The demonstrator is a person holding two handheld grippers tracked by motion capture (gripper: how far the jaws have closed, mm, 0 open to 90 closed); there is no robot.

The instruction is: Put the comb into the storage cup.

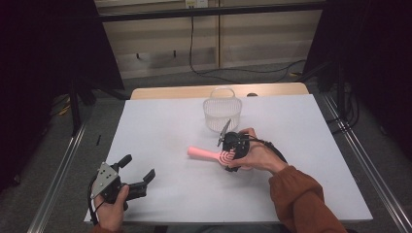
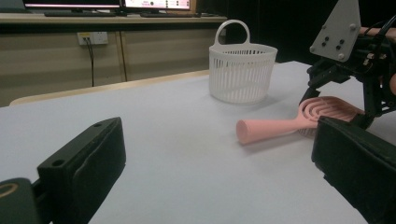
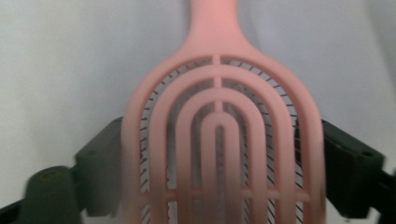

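A white basket [image 1: 222, 114] stands just beyond the pink hairbrush [image 1: 209, 154], nothing between.

One camera looks down from above; two ride low on each claw, all sharing the pink brush [image 1: 214, 154].

Lab: white test table [image 1: 160, 126], black curtains [image 1: 43, 53], floor cables [image 1: 228, 73], monitors [image 2: 107, 4] on bench.

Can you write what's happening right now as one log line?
right hand-held gripper: jaws around pink hairbrush head | left hand-held gripper: open, idle | basket: upright
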